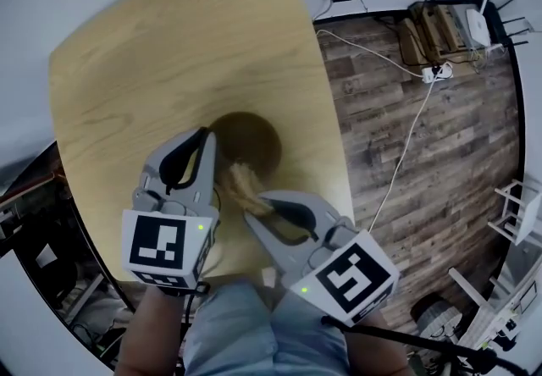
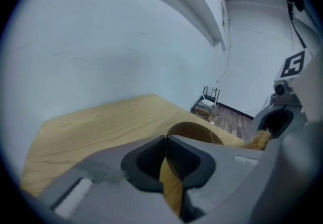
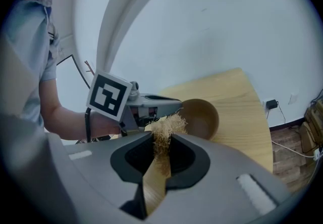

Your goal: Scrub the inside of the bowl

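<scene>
One wooden bench carried the brown bowl near its middle. Left claw was clamped on the bowl's near rim; right claw pinched a fibrous scrubber just beside that rim. Holding the rim firm and pressing the scrubber round the inner wall seemed best

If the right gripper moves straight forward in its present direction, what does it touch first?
Probably the left gripper, clamped on the wooden bowl's near rim; the scrubber the right gripper holds would arrive first. Depth is unclear.
</scene>
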A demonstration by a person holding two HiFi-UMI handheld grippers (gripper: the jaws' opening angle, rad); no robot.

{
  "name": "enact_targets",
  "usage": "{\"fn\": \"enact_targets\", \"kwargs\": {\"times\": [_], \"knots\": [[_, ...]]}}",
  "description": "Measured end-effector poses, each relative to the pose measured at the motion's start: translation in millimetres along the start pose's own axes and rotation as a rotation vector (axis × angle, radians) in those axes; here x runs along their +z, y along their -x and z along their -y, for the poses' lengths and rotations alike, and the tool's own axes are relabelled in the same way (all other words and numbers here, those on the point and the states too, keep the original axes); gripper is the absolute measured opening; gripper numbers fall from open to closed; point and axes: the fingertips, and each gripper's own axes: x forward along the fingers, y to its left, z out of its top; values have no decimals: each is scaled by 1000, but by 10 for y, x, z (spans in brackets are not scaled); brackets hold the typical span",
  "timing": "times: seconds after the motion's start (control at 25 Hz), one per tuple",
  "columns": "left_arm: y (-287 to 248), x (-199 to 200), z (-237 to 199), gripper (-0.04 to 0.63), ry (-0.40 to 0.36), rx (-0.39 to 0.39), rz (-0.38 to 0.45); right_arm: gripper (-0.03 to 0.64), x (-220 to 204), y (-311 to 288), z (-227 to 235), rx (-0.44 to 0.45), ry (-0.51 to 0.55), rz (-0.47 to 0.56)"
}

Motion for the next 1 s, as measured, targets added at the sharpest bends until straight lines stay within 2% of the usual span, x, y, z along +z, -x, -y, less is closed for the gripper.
{"fn": "enact_targets", "kwargs": {"times": [0.24, 0.48, 0.72, 0.88, 1.0], "knots": [[22, -53, 5, 34, -39, 13, -8, 57, 57, 224, -1, -33, 6, 57], [-9, -36, 35, 34, -28, 13, -22, 57, 180, 258, 175, -96, 42, 76], [-65, -14, 112, 34, -11, -27, -25, 57, 230, 32, 377, -155, 84, 23], [-86, -51, 142, 34, 45, -46, -39, 57, 246, -146, 540, -217, 111, -19], [-85, -77, 140, 34, 67, -55, -48, 57, 236, -267, 559, -209, 136, -57]]}}
